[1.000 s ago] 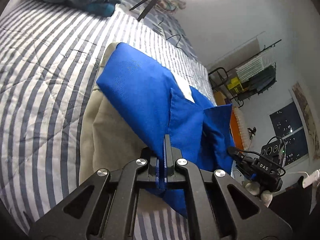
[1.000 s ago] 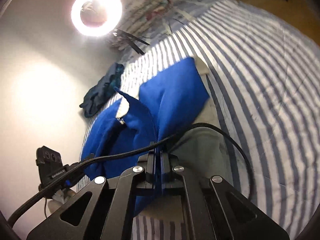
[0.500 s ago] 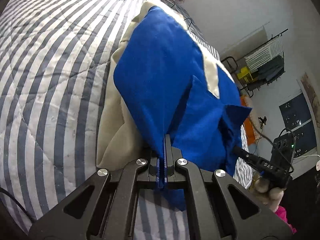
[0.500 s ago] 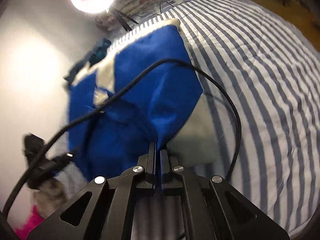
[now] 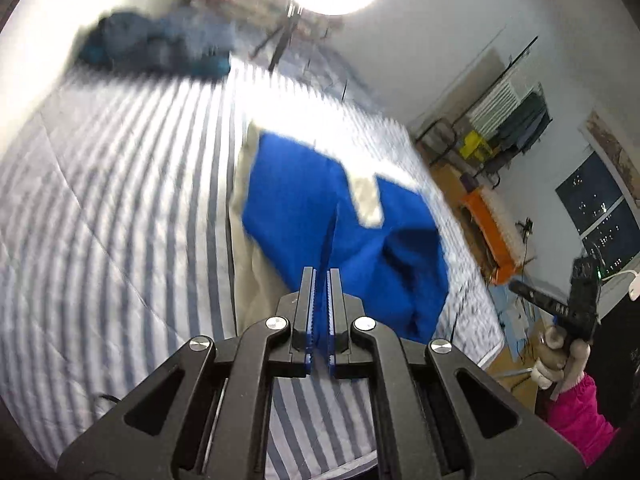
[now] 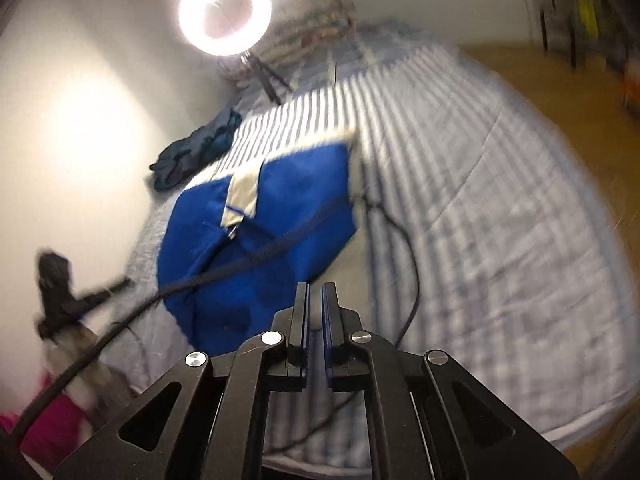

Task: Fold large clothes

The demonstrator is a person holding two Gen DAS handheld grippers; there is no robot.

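Item: your left tool (image 5: 321,276) — jaws parted by a narrow gap, a thin edge of blue cloth standing in line with that gap; whether it is pinched or merely behind, you cannot tell. Item: your right tool (image 6: 315,292) — jaws slightly apart, nothing between them, its black cable (image 6: 256,258) trailing across the garment. Item: blue and cream garment (image 5: 340,216) — lying on the striped bed (image 5: 120,208), blue panel doubled over the cream layer, one fold apparently laid. Left for you, by judgement: smoothing the bunched near corner and further folds to a compact bundle. Item: dark clothes heap (image 5: 156,48) — well apart, by the wall.
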